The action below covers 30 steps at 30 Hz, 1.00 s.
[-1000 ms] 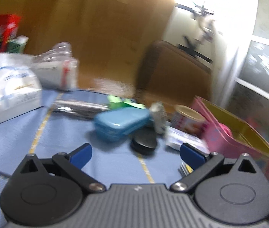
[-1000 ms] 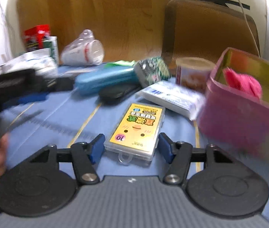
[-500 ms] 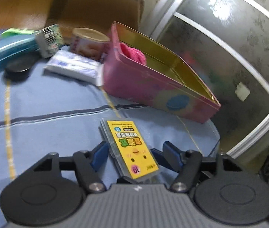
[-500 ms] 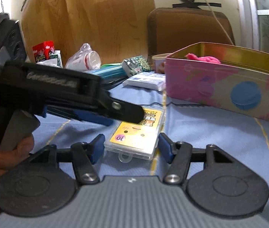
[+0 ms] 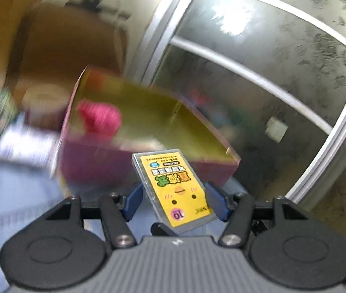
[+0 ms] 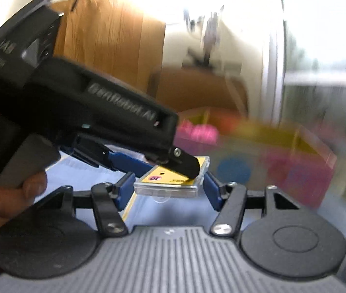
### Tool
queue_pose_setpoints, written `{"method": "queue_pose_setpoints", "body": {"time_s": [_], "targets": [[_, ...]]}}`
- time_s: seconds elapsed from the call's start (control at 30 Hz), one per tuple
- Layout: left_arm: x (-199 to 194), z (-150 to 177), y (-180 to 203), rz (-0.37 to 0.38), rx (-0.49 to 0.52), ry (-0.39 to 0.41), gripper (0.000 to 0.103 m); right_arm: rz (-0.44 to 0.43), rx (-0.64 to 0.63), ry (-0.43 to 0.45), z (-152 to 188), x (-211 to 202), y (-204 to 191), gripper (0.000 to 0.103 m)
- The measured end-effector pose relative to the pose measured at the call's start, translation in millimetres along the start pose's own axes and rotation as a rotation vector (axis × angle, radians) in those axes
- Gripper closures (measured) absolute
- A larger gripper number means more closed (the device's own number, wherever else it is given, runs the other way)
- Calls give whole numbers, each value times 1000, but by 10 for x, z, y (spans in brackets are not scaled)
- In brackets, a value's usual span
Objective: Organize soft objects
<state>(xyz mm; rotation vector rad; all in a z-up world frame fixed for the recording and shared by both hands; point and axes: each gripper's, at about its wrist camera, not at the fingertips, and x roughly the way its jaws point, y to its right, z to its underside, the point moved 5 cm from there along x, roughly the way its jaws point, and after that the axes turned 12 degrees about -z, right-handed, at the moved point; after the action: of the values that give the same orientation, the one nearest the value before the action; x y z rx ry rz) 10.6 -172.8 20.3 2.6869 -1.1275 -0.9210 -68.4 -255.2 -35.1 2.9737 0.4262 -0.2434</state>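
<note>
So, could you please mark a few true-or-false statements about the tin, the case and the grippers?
1. A pink cloth lies inside the pink tin. True.
2. The yellow-labelled case lies flat on the tablecloth. False: the right gripper holds it up, and the left gripper has its closing jaws around it too.
3. The pink tin has its lid on. False: its top is open and the gold inside shows.
4. A bare hand holds the left gripper's handle. True.

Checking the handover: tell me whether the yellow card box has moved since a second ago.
Yes. The card box has moved from the blue cloth, lifted toward the pink tin, between both tools.
</note>
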Motion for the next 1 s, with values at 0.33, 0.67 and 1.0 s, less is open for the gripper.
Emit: {"method": "queue_pose_setpoints", "body": {"time_s": [0.33, 0.67, 1.0], "targets": [[916, -561, 436, 18, 66, -22, 46, 143, 115, 46, -185, 352, 959, 39], [1309, -490, 635, -19, 105, -58, 44, 236, 186, -12, 33, 418, 1368, 39], [148, -330, 49, -5, 74, 127, 37, 111, 186, 90, -115, 158, 797, 39]]}}
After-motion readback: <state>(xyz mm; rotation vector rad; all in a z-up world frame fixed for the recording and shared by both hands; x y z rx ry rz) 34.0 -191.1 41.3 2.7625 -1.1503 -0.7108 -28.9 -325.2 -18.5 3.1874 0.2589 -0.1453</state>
